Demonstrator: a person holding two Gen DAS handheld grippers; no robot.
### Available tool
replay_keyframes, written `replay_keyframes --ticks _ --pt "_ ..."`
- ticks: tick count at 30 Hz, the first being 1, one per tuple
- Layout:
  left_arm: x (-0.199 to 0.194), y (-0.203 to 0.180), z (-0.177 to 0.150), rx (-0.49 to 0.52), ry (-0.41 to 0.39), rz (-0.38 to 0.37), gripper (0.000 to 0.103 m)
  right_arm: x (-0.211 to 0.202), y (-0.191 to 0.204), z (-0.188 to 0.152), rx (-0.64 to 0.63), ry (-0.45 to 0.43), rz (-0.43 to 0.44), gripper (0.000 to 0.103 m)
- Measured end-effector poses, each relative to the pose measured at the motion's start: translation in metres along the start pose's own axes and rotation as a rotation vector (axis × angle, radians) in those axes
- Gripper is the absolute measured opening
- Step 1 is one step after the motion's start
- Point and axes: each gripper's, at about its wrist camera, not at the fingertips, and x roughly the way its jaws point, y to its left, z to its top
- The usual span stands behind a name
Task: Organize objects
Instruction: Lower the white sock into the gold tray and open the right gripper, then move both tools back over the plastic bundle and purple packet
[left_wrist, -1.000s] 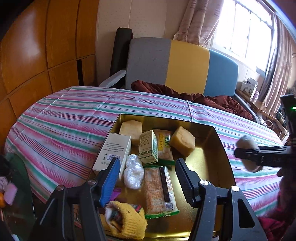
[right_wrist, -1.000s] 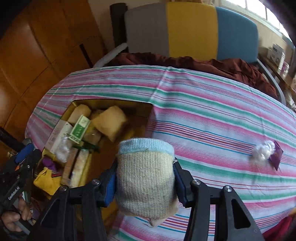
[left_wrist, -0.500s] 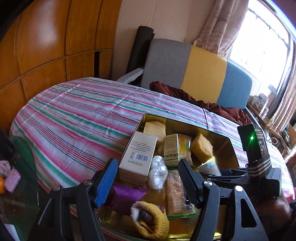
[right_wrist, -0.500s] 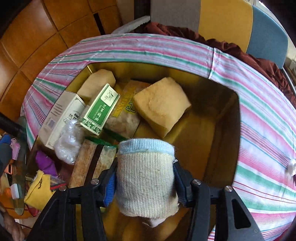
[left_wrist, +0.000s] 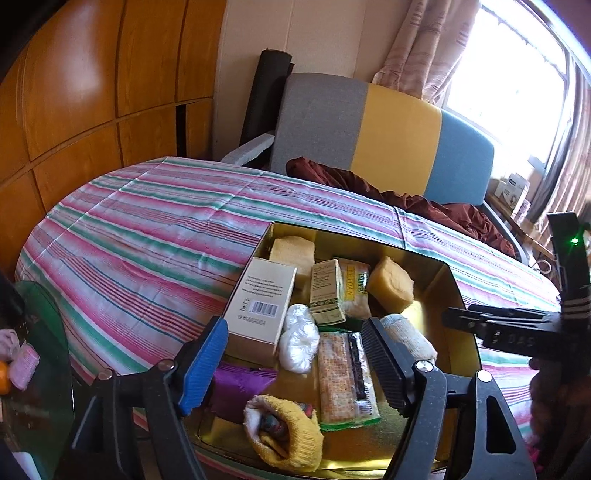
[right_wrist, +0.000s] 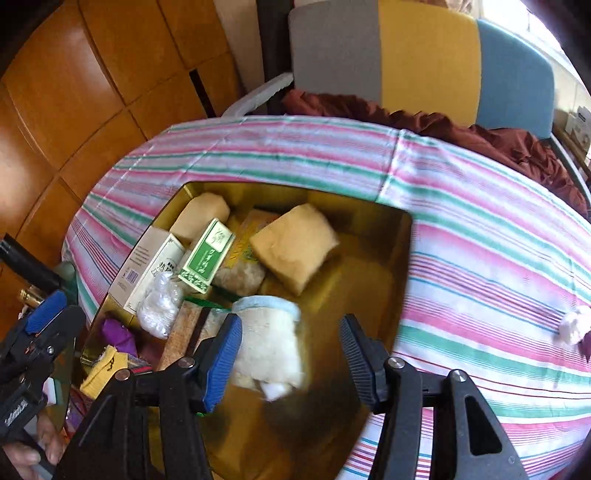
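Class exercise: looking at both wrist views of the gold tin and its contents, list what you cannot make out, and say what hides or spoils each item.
- Rolled beige sock with blue cuff: blurred in the right wrist view, so contact with the opening right gripper is unclear.
- Purple packet: partly behind the left gripper's blue pad.
- White fluffy item on the striped cloth: blurred at the edge.
- Gold rectangular tin: near rim cut off.

Left wrist view sits low at the near edge of the gold metal tray (left_wrist: 458, 295), looking across it and slightly down toward the grey-yellow-blue sofa back (left_wrist: 380, 136) and the bright window (left_wrist: 509, 70). Right wrist view hangs above the same gold tray (right_wrist: 402, 236), pitched more steeply down, closer in. Both share the tray contents, the pink-green striped tablecloth (left_wrist: 147, 236) (right_wrist: 480, 229) and the sofa (right_wrist: 424, 55). Each view catches the other tool at its edge.
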Motion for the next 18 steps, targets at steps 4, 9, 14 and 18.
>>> replay_keyframes --ticks 4,9,14,18 --pt "-0.002 -0.016 0.002 0.043 -0.003 -0.022 0.077 -0.024 -0.035 -0.006 0.042 -0.029 -0.047 0.057" --pt "-0.002 -0.04 0.002 0.101 0.006 -0.049 0.077 -0.052 -0.096 -0.014 0.156 -0.064 -0.133 0.057" --pt "0.001 -0.068 0.001 0.158 0.024 -0.079 0.079 -0.074 -0.158 -0.023 0.263 -0.085 -0.225 0.057" --pt "0.004 -0.086 0.001 0.178 0.042 -0.102 0.079 -0.09 -0.204 -0.031 0.343 -0.101 -0.282 0.057"
